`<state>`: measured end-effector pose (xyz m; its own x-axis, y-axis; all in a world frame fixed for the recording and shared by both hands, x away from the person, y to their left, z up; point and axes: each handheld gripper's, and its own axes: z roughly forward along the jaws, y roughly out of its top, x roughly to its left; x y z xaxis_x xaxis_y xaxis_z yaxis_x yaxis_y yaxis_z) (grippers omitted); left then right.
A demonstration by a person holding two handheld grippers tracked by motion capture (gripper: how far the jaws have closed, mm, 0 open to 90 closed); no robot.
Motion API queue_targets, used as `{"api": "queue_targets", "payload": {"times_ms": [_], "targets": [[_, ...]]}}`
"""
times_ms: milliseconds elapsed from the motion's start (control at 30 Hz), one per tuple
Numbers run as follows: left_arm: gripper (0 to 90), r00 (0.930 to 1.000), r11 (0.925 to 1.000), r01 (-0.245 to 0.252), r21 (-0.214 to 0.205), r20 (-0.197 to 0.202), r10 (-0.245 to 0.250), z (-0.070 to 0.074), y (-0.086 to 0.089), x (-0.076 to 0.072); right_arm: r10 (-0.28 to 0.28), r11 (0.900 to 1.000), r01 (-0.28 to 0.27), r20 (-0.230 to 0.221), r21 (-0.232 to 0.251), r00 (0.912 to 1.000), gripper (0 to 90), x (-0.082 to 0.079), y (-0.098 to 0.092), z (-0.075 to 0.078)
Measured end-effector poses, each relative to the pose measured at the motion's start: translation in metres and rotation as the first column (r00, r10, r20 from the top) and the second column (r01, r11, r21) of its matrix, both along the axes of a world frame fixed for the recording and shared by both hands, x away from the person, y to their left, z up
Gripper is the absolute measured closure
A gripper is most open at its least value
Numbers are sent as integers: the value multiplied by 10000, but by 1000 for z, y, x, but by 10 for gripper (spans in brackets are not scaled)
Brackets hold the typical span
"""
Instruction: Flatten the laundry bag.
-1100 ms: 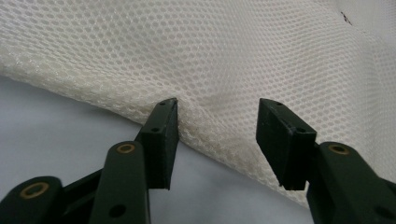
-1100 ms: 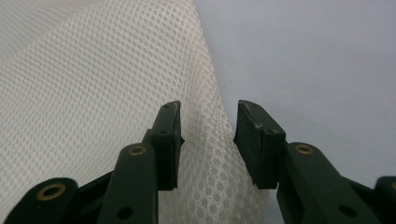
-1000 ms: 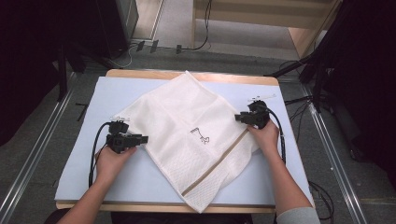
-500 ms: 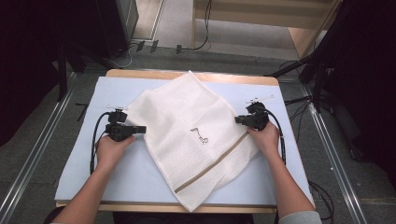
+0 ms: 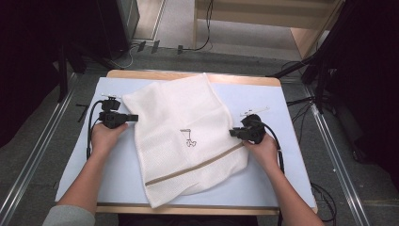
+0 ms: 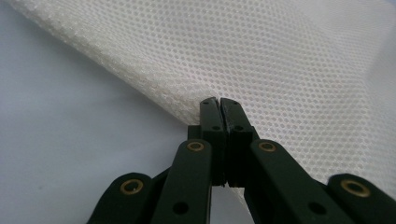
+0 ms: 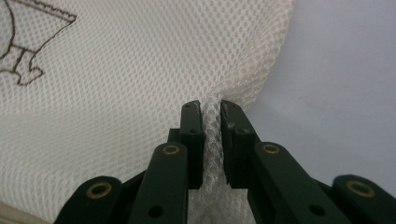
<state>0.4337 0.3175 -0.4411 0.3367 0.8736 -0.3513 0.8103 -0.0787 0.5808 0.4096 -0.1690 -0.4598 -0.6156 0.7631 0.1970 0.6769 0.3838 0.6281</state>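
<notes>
High view: one white mesh bag (image 5: 188, 136) lies skewed across the blue mat (image 5: 263, 101), w/ a tan stripe near your side and a small brown logo (image 5: 189, 138) mid-cloth. You hold two grippers. The left gripper (image 5: 133, 117) is at the bag's left edge, near its far-left corner; the right gripper (image 5: 234, 133) meets the right edge, just above the stripe's end. Both forearms enter from the bottom.

Left gripper view: jaws fully closed, tips together right at the mesh's folded edge (image 6: 154, 93). The pinch looks very shallow, maybe only a few threads; can't tell how much cloth is in there. Over the last second these jaws have been closing.

Right gripper view: jaws nearly closed, w/ a bunched fold of mesh (image 7: 212, 140) clamped in the narrow gap between them. Solid bite here. They too have just been closing onto the cloth. Logo (image 7: 25, 44) sits at upper left, bare mat at right.

Judgement: you're gripping two opposite edges to lift or straighten the bag. Do it well by keeping both hands level, moving together, and adding tension slowly; the thin left pinch could slip first. If it slides, re-bite deeper before lifting.

Count: 1 bag, 1 mat, 2 grippers, 1 logo, 1 stripe.
</notes>
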Motion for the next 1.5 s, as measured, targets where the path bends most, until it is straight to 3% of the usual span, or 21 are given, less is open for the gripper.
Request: {"api": "queue_targets", "payload": {"times_ms": [100, 200, 300, 367, 500, 633, 833, 967, 1067, 1133, 1267, 1367, 1400, 1467, 1500], "targets": [[896, 10000, 9999, -16, 144, 68, 15, 1, 0, 4, 263, 9997, -263, 84, -8, 9996, 819, -12, 6, -1], [887, 9998, 9998, -16, -199, 186, 19, 3, 2, 6, 455, 9989, -455, 65, 78, 9989, 813, -24, 12, -2], [864, 9996, 9997, -68, -218, 257, 74, 5, 4, 6, 737, 9972, -738, 81, 77, 9972, 763, -29, 15, -4], [789, 9994, 9993, -93, -363, 328, 105, 6, 6, 5, 628, 9979, -629, 24, 178, 9980, 730, -28, 12, -3], [579, 9982, 9999, -74, -146, 598, 82, 14, 6, -3, 400, 9986, -413, 401, 317, 9984, 651, -28, 3, 3], [497, 9986, 10000, -16, -12, 529, 17, 19, 6, -14, 292, 9981, -332, 764, 513, 9967, 614, -32, -4, 11], [477, 9987, 9999, 30, 132, 516, -37, 22, 6, -40, 213, 9967, -294, 1057, 756, 9942, 593, -39, -15, 20], [480, 9991, 9989, 352, 300, 206, -359, 17, 1, -59, 204, 9964, -293, 1101, 797, 9937, 594, -44, -22, 22], [493, 9996, 9996, 263, 112, -102, -262, 10, 1, -70, 314, 9968, -400, 1216, 689, 9921, 594, -46, -24, 19], [495, 9990, 9994, 269, 214, -366, -261, 6, -1, -75, 355, 9968, -437, 1191, 668, 9922, 594, -46, -24, 16], [495, 9984, 9992, 324, 232, -468, -313, 2, -6, -81, 457, 9968, -512, 894, 609, 9949, 573, -43, -21, 8], [509, 9962, 9990, 352, 274, -809, -328, -5, -13, -80, 510, 9969, -546, 631, 564, 9967, 563, -39, -18, 2], [521, 9973, 9988, 357, 344, -657, -333, -5, -14, -80, 566, 9970, -593, 540, 501, 9969, 565, -38, -17, 1], [576, 9972, 9989, 329, 341, -685, -305, -6, -16, -80, 663, 9971, -677, 386, 361, 9970, 596, -35, -14, -3], [652, 9970, 9991, 323, 273, -708, -303, -6, -17, -80, 697, 9971, -704, 243, 300, 9973, 660, -33, -12, -5]]}}
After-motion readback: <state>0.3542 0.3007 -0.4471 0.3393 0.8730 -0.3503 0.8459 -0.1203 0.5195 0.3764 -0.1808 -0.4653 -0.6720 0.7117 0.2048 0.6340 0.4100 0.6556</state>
